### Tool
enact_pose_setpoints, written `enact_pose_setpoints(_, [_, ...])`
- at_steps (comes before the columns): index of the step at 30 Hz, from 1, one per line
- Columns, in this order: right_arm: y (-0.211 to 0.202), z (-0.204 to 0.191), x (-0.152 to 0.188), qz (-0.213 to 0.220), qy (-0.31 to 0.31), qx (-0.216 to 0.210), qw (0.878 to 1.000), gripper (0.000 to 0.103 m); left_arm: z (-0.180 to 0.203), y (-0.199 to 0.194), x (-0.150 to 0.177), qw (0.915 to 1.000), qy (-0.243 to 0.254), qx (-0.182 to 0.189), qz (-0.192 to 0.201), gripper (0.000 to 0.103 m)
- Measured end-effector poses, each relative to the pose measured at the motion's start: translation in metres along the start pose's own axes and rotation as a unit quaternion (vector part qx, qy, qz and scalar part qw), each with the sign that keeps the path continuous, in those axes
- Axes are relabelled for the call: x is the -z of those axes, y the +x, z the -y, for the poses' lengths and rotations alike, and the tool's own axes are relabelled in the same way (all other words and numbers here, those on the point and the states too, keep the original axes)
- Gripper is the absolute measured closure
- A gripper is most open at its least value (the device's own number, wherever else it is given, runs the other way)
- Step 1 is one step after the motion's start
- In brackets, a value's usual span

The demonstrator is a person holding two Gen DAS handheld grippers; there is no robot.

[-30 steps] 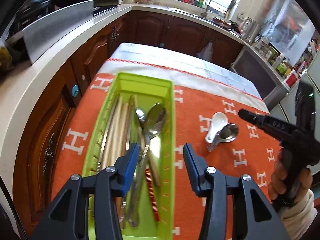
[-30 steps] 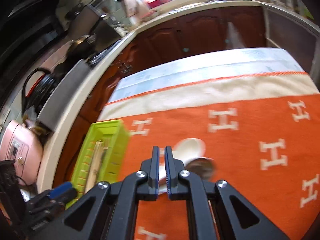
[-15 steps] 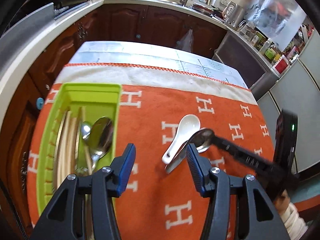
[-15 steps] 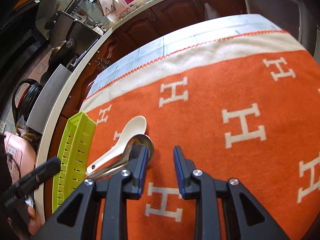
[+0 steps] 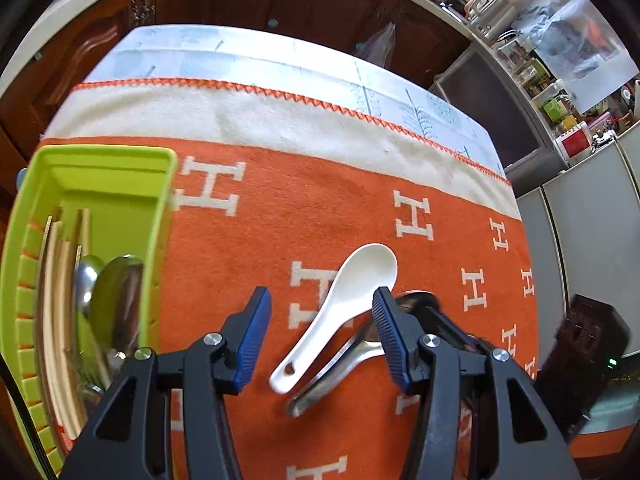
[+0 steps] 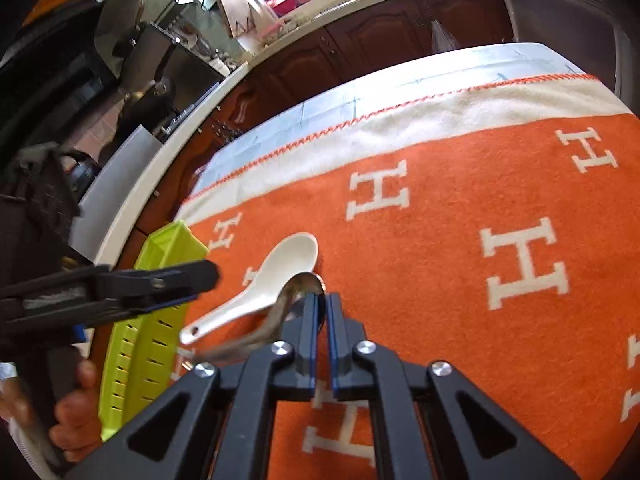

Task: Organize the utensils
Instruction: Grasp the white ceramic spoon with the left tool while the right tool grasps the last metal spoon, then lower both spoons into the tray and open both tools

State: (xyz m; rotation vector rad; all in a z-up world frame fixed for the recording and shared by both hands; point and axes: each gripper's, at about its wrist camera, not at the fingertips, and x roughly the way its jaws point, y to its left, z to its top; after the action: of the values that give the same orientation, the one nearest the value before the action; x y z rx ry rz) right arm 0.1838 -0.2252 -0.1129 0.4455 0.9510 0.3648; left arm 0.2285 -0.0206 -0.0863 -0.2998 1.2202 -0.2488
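My right gripper (image 6: 322, 312) has its jaws shut on the rim of the metal spoon (image 6: 298, 290) bowl, which lies on the orange blanket (image 6: 460, 184) covering the desk, touching the white ceramic spoon (image 6: 272, 280) on the side away from the green tray (image 6: 156, 320). My left gripper (image 5: 320, 312) hovers about half open over the white spoon handle, holding nothing. The tray sits at the blanket's left edge, holding chopsticks (image 5: 60, 320) and spoons (image 5: 116, 300)
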Motion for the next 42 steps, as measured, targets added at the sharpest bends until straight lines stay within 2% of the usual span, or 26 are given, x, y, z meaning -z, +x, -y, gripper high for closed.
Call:
enact_pose_setpoints(7, [-0.030, 0.009, -0.006, 0.022, -0.004, 0.006, 1.000, 0.101, 0.002, 0.031, -0.011, 0.9995, -0.010, -0.003, -0.031, 0.052])
enact_pose_setpoints(13, [-0.041, 0.017, 0.000, 0.025, -0.005, 0.016, 1.000, 0.101, 0.016, 0.034, -0.010, 0.9987, 0.030, -0.035, -0.022, 0.053])
enact_pose_setpoints(16, [-0.041, 0.022, 0.003, 0.022, -0.001, 0.020, 1.000, 0.101, 0.039, 0.039, 0.002, 0.9933, 0.088, -0.074, -0.014, 0.071])
enact_pose_setpoints(17, [-0.041, 0.023, 0.004, 0.021, 0.001, 0.022, 1.000, 0.101, 0.044, 0.040, 0.006, 0.9915, 0.101, -0.081, -0.011, 0.080])
enact_pose_setpoints(20, [-0.041, 0.026, 0.006, 0.018, 0.003, 0.023, 1.000, 0.101, 0.058, 0.042, 0.013, 0.9897, 0.120, -0.078, -0.004, 0.096])
enact_pose_setpoints(25, [-0.046, 0.024, 0.010, 0.017, 0.001, 0.021, 1.000, 0.101, 0.058, 0.036, 0.017, 0.9939, 0.090, -0.063, 0.006, 0.100])
enact_pose_setpoints(29, [-0.053, 0.021, 0.013, 0.016, 0.000, 0.010, 1.000, 0.101, 0.046, 0.011, 0.028, 0.9965, 0.064, -0.045, 0.029, 0.100])
enact_pose_setpoints(35, [-0.060, 0.004, 0.013, 0.016, -0.017, -0.002, 1.000, 0.101, 0.009, -0.062, 0.054, 0.9968, 0.020, -0.021, 0.075, 0.100])
enact_pose_setpoints(39, [-0.065, -0.021, 0.009, 0.020, -0.042, -0.025, 0.999, 0.101, -0.030, -0.112, 0.076, 0.9934, -0.013, -0.035, 0.109, 0.100])
enact_pose_setpoints(42, [-0.066, -0.043, 0.005, 0.017, -0.060, -0.043, 0.997, 0.101, -0.062, -0.132, 0.090, 0.9916, -0.037, -0.052, 0.112, 0.100])
